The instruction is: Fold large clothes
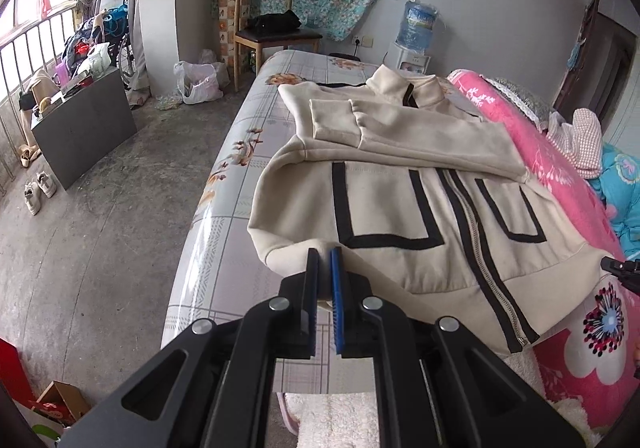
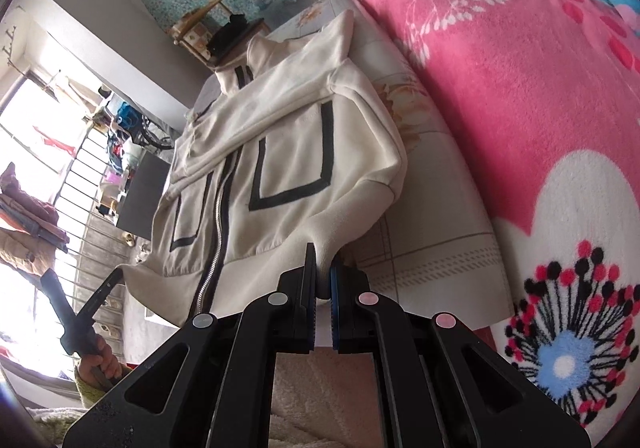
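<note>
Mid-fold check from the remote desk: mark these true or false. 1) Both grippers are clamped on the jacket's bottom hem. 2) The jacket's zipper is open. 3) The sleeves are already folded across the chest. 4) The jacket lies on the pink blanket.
1) True: the left gripper and the right gripper each pinch a hem corner of the jacket.
2) False: the zipper is closed.
3) True: the sleeves lie across the chest.
4) False: it lies on the checked sheet, beside the pink blanket.

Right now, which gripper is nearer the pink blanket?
Right. The right gripper pinches the jacket hem corner beside the pink blanket; the left gripper pinches the far corner, by the bed's floor-side edge.
</note>
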Available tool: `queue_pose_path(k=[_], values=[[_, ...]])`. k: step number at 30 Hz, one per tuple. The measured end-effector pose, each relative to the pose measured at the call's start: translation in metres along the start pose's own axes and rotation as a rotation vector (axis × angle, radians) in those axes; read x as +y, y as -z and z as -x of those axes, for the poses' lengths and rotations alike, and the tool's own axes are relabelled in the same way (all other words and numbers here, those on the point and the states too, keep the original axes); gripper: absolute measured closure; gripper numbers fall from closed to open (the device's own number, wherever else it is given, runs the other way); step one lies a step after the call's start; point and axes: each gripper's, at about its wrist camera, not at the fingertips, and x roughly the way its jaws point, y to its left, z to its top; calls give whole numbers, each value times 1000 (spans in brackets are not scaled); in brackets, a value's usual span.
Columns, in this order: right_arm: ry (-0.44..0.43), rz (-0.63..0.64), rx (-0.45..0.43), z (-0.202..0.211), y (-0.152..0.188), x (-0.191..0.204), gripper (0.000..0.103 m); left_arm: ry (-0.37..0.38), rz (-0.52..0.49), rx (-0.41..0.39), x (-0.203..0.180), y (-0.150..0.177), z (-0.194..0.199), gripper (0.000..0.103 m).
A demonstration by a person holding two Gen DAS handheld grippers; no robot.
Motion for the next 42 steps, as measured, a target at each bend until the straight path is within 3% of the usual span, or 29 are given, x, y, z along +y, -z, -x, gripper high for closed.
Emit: queue_pose_path(k=[11,20,23,24,25,26,31,35,38,42], values=[[-71,-2,-86,-14,-65,8,99,86,114,-6,31,-62,-41,97],[-84,-40,-54,-69,-117,-1,99,78,186,97,45,-91,-105,96],[-74,-62,-45,-87,-126,-8,89,65,235,96,56,-94,-117,88],[-79,-65,-46,-89,-127,-10,81,50,258,92,61,-94,-118,81],[-72,-74,-56,-89,-128,-12,59,50,278,84,66,-94,-117,78],[-57,-78,-76,-87,-127,-15,45,59,298,77,71,-93,-115,74],[-24,-52,-94,-68,-110,-24,44,91,307,108,80,-77,-105,71],[70,-12,-74,-59,-85,-31,41,116,280,165,72,-52,-108,51],[110,0,-36,-68,-73,-38,40,68,263,206,67,-39,-119,48],[160,86,-54,-77,-76,-26,46,20,228,175,59,-38,-122,49]])
